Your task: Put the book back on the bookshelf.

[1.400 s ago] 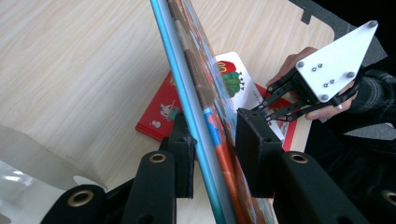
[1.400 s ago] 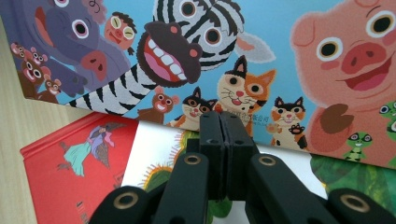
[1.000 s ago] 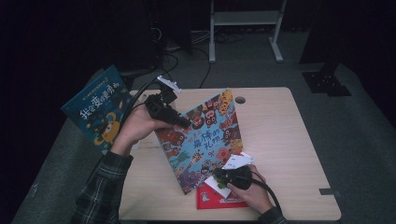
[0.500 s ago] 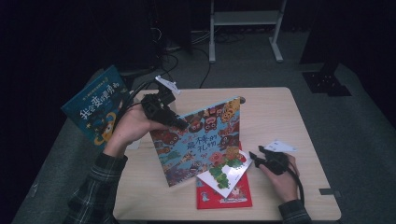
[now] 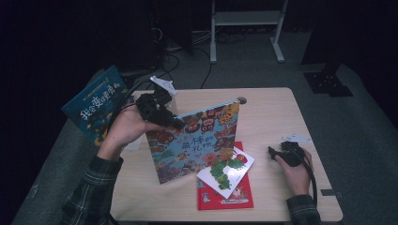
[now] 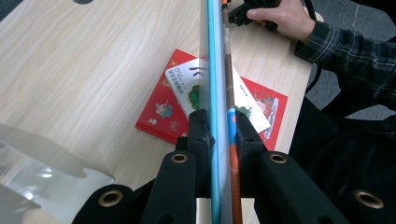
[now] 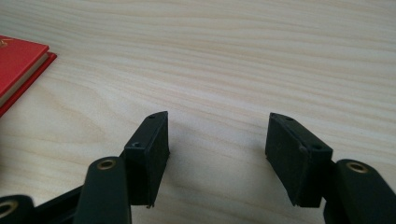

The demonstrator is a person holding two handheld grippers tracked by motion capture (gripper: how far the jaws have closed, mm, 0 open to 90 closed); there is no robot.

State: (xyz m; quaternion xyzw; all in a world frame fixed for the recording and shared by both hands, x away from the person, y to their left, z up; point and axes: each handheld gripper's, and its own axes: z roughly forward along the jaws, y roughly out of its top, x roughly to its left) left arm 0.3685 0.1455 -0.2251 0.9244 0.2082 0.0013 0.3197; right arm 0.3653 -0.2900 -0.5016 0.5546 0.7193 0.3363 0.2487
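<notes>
Upright book [image 5: 197,140]: blue cover crowded with orange and red cartoon figures. Flat book [image 5: 227,199]: red cover. White card [image 5: 226,171]: green caterpillar with red head. Table [image 5: 267,117]: pale wood grain. Both grippers: black. Sleeve [image 5: 91,197]: dark plaid.

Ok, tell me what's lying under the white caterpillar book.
The white caterpillar book lies tilted on a red book, which lies flat on the table. The blue picture book, clamped upright in the left gripper, covers its left corner; anything beneath the red book is hidden.
</notes>
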